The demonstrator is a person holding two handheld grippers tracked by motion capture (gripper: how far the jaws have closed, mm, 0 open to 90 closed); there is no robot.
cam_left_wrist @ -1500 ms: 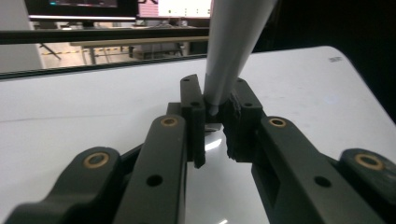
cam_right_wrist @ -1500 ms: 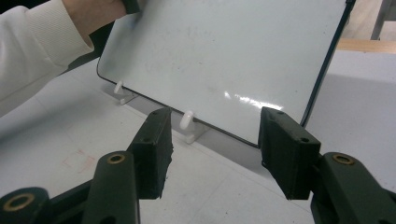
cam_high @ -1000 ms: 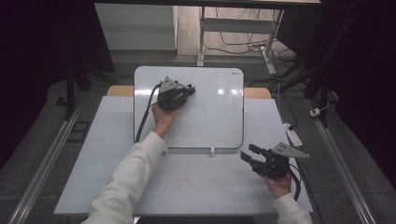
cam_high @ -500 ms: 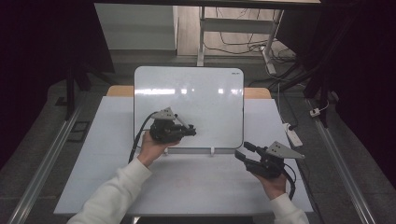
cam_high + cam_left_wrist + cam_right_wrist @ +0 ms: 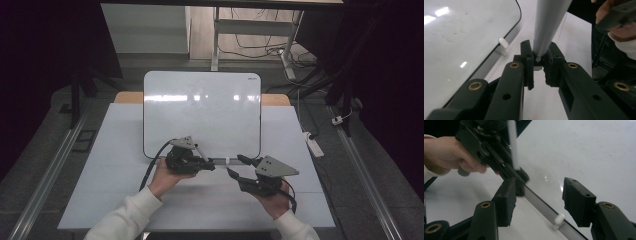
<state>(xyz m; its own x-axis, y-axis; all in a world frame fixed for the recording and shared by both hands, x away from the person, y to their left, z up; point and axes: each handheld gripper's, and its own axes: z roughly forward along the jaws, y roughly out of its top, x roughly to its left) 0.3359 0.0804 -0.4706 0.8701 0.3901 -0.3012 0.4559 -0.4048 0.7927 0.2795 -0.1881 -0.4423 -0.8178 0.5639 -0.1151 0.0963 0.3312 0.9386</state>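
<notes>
A white whiteboard (image 5: 202,112) lies on the grey table (image 5: 115,150). My left gripper (image 5: 210,166) hovers at the board's near edge, shut on a grey-white marker (image 5: 200,151) that sticks up out of its jaws. In the left gripper view the marker (image 5: 549,22) rises from between the pads (image 5: 529,60), with the whiteboard (image 5: 461,30) on the left. My right gripper (image 5: 234,165) is open just right of the left one, with nothing between its jaws. The right gripper view looks past my right gripper (image 5: 539,192) at the left gripper (image 5: 491,147) and its marker (image 5: 512,145).
A small white clip (image 5: 226,161) sits on the board's near frame, also visible as the clip (image 5: 559,220) between the right jaws' line of sight. A power strip (image 5: 312,145) lies on the floor to the right. Metal rails (image 5: 47,175) run along both table sides.
The left hand has come back from over the whiteboard's upper left to its near edge, still holding the marker. The right gripper has moved left and up toward it.
</notes>
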